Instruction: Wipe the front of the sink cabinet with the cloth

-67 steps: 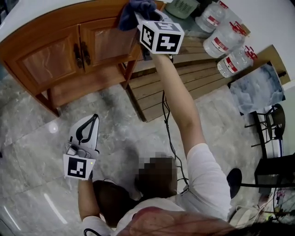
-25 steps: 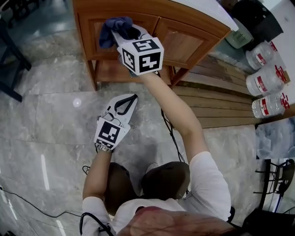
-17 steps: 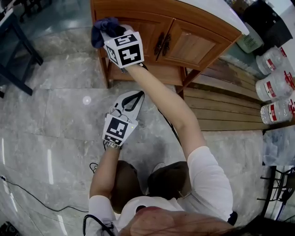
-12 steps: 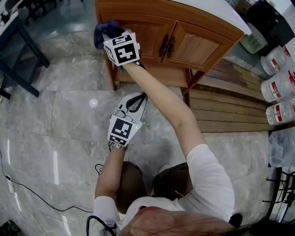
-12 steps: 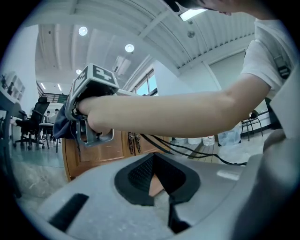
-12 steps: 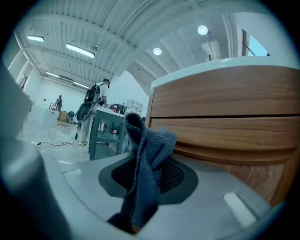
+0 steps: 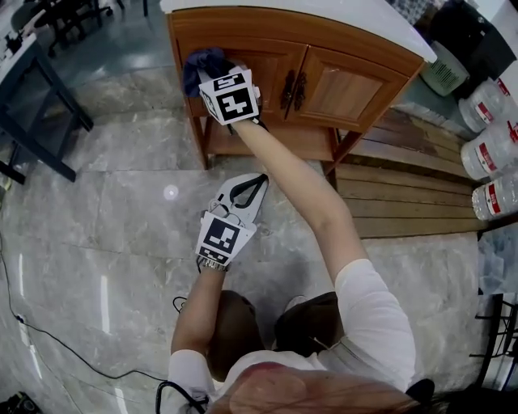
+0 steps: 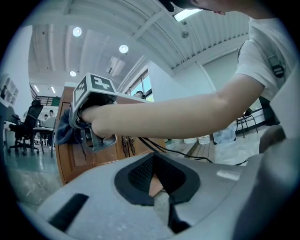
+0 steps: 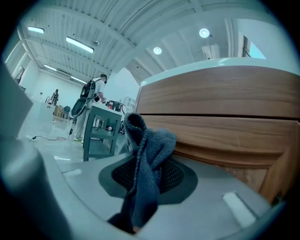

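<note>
Cloth (image 7: 202,61), dark blue and bunched, was clamped between the fingers of my right gripper (image 7: 213,69). In the right gripper view it rose in a twisted fold from between the fingers, close in front of the wood. I held it at the upper left corner of the sink cabinet (image 7: 243,28), at the front, beside the left door (image 7: 271,65). I could not tell whether the cloth actually touched the wood. My right arm reached out straight from my shoulder, and the marker cube (image 7: 233,95) on that gripper faced up toward my head.

The cabinet was brown wood with two panelled doors, dark handles (image 7: 290,86) where they met, and a white worktop (image 7: 340,10) on top. An open shelf ran below the doors.

My left gripper (image 7: 256,183) hung lower, over the grey marble floor (image 7: 97,242), well apart from the cabinet and pointing toward it. Its fingers were together with nothing between them.

To the right, wooden slats (image 7: 405,194) lay on the floor, with large water bottles (image 7: 492,145) beyond them. A dark table (image 7: 36,77) stood at the far left.
</note>
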Demonstrator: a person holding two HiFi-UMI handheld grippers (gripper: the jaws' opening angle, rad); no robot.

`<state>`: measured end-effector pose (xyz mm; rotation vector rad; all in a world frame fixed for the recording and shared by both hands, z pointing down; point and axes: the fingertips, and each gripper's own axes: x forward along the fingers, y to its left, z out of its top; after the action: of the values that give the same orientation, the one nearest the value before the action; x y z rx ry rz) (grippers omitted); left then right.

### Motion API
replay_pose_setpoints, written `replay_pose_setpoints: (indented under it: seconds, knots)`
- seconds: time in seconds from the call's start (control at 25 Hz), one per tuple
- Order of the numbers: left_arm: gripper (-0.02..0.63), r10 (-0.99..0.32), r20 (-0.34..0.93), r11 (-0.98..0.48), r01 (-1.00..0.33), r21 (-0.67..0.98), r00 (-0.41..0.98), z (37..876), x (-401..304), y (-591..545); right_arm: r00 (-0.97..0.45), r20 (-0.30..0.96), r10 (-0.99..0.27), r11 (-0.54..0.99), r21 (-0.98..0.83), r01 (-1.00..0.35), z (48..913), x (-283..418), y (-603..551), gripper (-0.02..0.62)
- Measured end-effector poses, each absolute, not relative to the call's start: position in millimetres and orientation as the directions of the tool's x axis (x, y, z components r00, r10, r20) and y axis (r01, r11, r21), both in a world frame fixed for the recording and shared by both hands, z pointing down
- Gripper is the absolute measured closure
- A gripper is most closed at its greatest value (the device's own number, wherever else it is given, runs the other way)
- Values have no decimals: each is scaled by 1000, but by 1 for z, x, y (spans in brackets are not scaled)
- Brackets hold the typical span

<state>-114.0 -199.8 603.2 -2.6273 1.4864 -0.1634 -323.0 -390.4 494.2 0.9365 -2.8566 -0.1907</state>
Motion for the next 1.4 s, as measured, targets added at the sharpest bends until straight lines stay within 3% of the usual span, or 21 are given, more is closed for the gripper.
replay_pose_setpoints:
  seconds: [0.24, 0.88, 1.12, 1.4]
  knots:
    - [604, -815, 34, -574, -796, -190, 579, 600, -94, -194, -776, 89, -624, 774, 203, -599, 489, -293, -398, 485]
    - [604, -809, 34, -584, -796, -162, 587, 602, -96, -196, -630, 78, -773, 629, 220, -745, 504, -184, -430, 483]
    - [604, -819, -2, -566, -807, -168, 574, 590, -94, -192, -593, 53, -804, 577, 313, -754, 497, -150, -429, 485]
    - [604, -811, 32, -580, -796, -174, 584, 601, -91, -194, -550, 38, -834, 535, 301, -789, 498, -107, -437, 483]
